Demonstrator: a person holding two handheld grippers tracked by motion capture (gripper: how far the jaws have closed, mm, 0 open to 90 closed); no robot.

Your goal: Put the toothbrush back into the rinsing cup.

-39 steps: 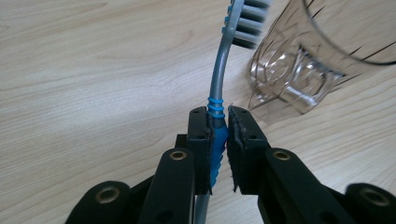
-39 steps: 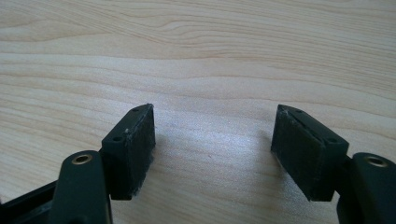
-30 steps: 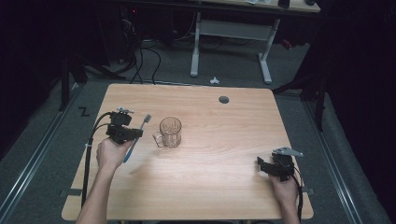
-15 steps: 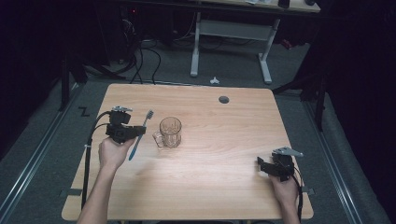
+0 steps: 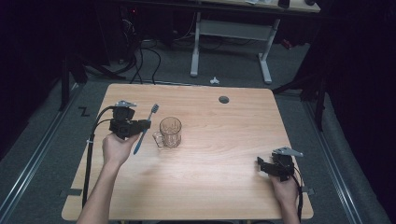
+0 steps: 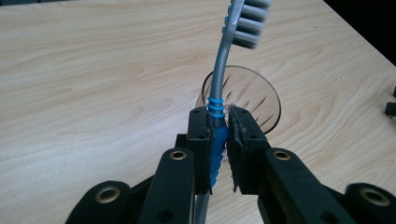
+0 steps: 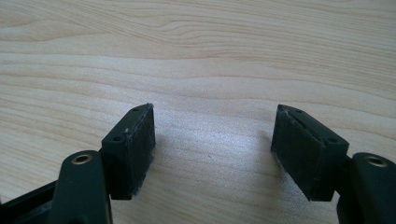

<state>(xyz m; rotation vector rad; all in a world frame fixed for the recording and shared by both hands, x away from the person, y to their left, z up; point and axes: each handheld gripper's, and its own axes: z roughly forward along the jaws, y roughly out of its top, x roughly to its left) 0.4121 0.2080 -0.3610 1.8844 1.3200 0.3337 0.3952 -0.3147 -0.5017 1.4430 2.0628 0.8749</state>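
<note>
— Since the earlier frame, what has moved?

— Mostly the left tool (image 5: 140,125): it has carried the toothbrush (image 5: 146,126) a little rightward toward the glass mug (image 5: 170,132), and the brush now stands steeper, bristles away from the person. The right tool (image 5: 271,166) has stayed low near the tabletop's (image 5: 224,154) right front corner, jaws spread wide with nothing between them.

— And the grip?

— Clenched on the blue ribbed part of the handle (image 6: 215,149); in the left tool's view the grey neck curves up past the mug's rim (image 6: 243,100).

— How should the step go, if the brush is meant for the mug?

— My guess: bring the handle end over the opening, tip the brush upright, lower it inside, then release. The mug is clear, thin-looking glass with a small side handle and probably light, so a knock on the rim could slide or topple it. The rubbery ribs should hold; the pale wood-grain top looks smooth.
</note>
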